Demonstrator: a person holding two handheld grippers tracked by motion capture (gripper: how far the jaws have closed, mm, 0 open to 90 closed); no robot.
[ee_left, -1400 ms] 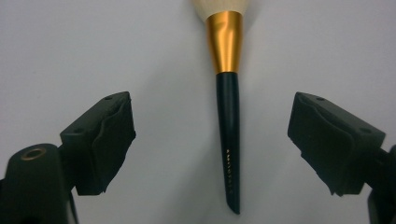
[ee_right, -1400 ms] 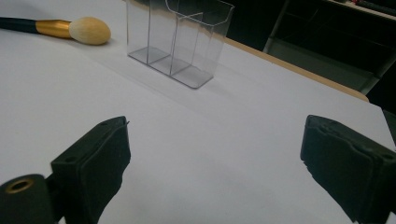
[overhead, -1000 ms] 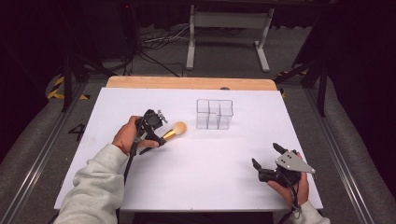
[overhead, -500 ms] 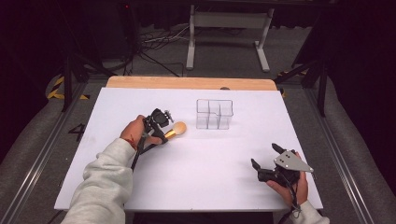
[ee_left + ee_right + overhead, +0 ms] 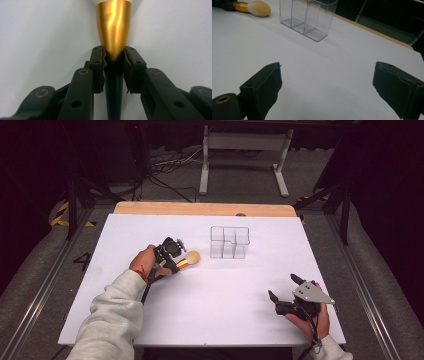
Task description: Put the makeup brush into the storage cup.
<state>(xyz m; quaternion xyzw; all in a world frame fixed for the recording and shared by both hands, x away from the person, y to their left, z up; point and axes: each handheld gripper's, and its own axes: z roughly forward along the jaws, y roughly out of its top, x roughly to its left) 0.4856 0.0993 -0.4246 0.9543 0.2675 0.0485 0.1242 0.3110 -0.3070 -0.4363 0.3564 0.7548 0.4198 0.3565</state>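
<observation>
Left gripper (image 5: pixel 176 262): closed on the brush (image 5: pixel 187 260). Its jaws have just been closing, and in the left gripper view both pads (image 5: pixel 98 67) press on the brush where the gold collar meets the dark handle.
Left arm: a grey sleeve comes in from the bottom left of the high view and angles up and to the right. The hand (image 5: pixel 144 265) wraps the gripper's body from behind, low over the table (image 5: pixel 210 310).
Brush: lies on the white table, left of centre. Its round tan head points right, toward the clear organizer (image 5: pixel 229 241), with a gap between them.
Right gripper (image 5: pixel 283 287): jaws wide apart, nothing between them.
Right hand (image 5: pixel 312 317): near the table's bottom right corner, holding the gripper from below, its jaws pointing up and left toward the organizer, well apart from it.
Organizer: upright, a little right of centre, toward the far edge.
</observation>
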